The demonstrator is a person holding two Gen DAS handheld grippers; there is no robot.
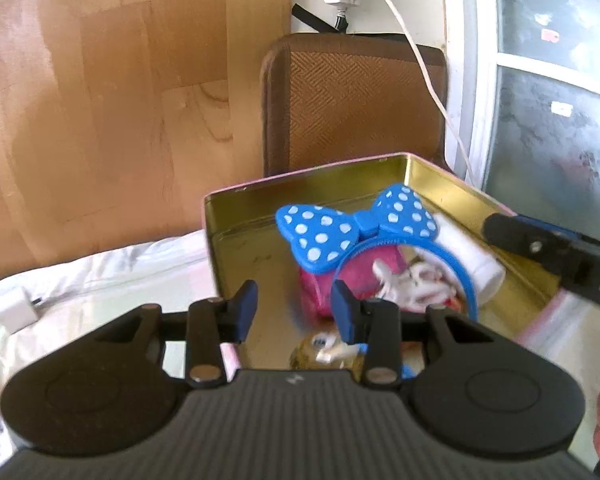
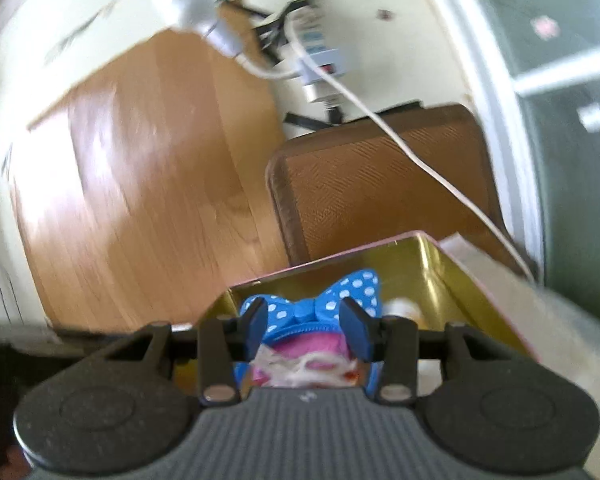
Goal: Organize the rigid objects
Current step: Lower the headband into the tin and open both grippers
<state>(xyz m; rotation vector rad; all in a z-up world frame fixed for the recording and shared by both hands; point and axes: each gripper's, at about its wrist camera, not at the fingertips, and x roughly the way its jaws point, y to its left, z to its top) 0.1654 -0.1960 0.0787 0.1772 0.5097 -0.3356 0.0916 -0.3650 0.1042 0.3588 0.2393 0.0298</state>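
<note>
Both grippers hang over the near edge of an open gold-lined tin (image 1: 228, 216): the left gripper (image 1: 294, 312) has its jaws apart with nothing between them, and the right gripper (image 2: 307, 330) is likewise parted, framing but not pressing the blue polka-dot bow (image 2: 312, 300). That bow tops a blue hairband (image 1: 470, 280) lying in the middle of the tin, over a pink pouch (image 1: 320, 284) and a white roll (image 1: 476, 256) by the right wall. Being hard plastic, the hairband should feel light and stiff, perhaps slippery; the thin band looks a surer hold than the broad bow.
</note>
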